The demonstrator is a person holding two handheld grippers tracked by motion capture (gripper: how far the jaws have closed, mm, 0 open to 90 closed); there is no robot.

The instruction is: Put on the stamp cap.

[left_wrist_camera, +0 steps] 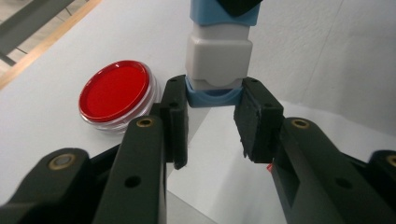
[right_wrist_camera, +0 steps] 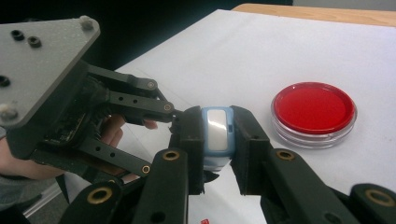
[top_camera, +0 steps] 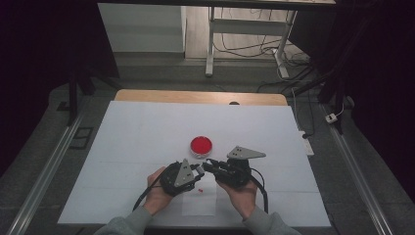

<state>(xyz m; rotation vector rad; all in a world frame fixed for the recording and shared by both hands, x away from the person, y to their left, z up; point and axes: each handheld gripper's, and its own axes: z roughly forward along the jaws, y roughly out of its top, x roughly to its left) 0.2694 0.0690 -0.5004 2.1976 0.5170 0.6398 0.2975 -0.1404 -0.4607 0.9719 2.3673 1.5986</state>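
I hold the small stamp (right_wrist_camera: 217,136) off the counter (top_camera: 147,132), pinched between both claws: my right claw (right_wrist_camera: 217,140) grips its upper part, my left claw (left_wrist_camera: 212,100) clamps its blue base, probably to pull the two ends apart. It is blocky, with a white-grey body and pale blue ends. The red ink dish (left_wrist_camera: 115,94) sits just left of my left claw.
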